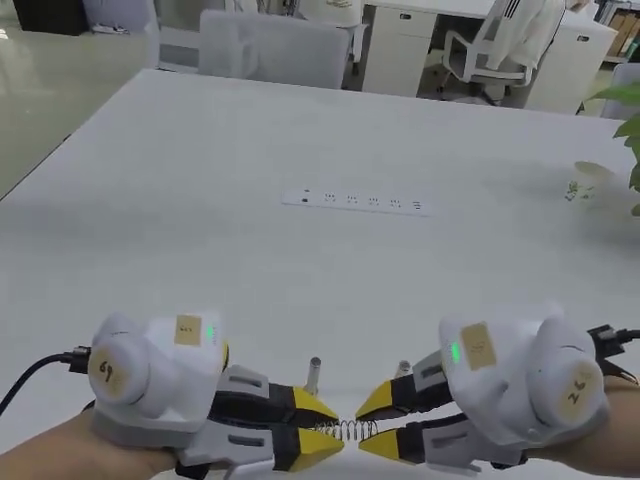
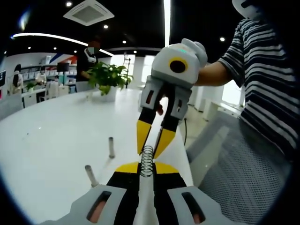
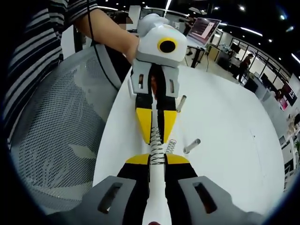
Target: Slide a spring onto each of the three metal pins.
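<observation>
A short steel spring [image 1: 352, 431] hangs in the air between my two grippers at the table's near edge. The left gripper [image 1: 335, 440] pinches one end and the right gripper [image 1: 363, 428] pinches the other, tips facing each other. The left gripper view shows the spring [image 2: 147, 159] rising from my own jaws into the right gripper's yellow fingers [image 2: 142, 135]. In the right gripper view the spring [image 3: 157, 147] runs from my jaws to the left gripper's fingers [image 3: 144, 123]. Two upright metal pins [image 1: 313, 375] [image 1: 403, 370] stand just behind. A second spring [image 3: 172, 145] lies beside a pin [image 3: 191, 146].
A white power strip [image 1: 355, 201] is set in the middle of the white table [image 1: 200, 200]. A paper cup [image 1: 585, 183] and a plant [image 1: 625, 130] sit at the far right. A grey mesh chair [image 3: 61, 131] is below the near edge.
</observation>
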Motion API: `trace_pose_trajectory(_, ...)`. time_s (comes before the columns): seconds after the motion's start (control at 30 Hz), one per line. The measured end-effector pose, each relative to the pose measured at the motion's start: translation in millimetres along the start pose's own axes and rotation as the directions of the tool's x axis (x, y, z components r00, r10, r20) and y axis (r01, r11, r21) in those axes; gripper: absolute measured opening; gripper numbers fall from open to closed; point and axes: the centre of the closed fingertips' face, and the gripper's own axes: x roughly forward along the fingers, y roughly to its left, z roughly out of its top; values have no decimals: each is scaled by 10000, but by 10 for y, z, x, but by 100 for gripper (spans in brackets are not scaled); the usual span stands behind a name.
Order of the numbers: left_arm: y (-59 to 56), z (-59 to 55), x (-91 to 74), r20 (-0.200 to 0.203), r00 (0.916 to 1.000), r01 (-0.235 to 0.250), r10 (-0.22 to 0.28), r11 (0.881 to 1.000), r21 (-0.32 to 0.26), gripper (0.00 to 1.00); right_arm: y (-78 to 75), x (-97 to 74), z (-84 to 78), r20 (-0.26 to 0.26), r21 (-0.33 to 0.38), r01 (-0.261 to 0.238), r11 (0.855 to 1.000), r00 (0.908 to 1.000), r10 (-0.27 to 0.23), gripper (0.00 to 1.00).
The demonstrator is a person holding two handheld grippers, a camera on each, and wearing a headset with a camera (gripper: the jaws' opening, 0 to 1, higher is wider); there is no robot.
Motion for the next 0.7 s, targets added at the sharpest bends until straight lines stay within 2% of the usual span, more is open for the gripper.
trace_pose_trajectory(0.1, -11, 7, -10, 4, 9999, 148, -148, 9999, -12, 2, -6, -5, 29, 317, 613, -4, 9981, 9995, -16, 9)
trace_pose_trajectory(0.3, -36, -3, -34, -127, 9994, 308, -307, 9995, 45, 2, 21, -20, -64, 264, 591, 51, 9982, 9996, -67, 10)
trace_pose_trajectory(0.43, -68, -12, -20, -152, 9989, 449, -448, 9990, 24, 2, 42, -28, -56, 566, 960, -11, 9954, 9984, -43, 11)
trace_pose_trajectory(0.53, -84, -13, -8, -162, 9986, 507, -507, 9987, 24, 2, 85, -17, -62, 570, 923, -204, 9955, 9983, 152, 8)
trace_pose_trajectory(0.63, -82, -23, -1, -204, 9983, 542, -542, 9985, 10, 2, 95, -23, -67, 500, 574, -154, 9982, 9987, 125, 8)
trace_pose_trajectory(0.7, -80, -25, -3, -199, 9983, 548, -548, 9985, 11, 2, 88, -27, -63, 513, 585, -168, 9981, 9986, 138, 8)
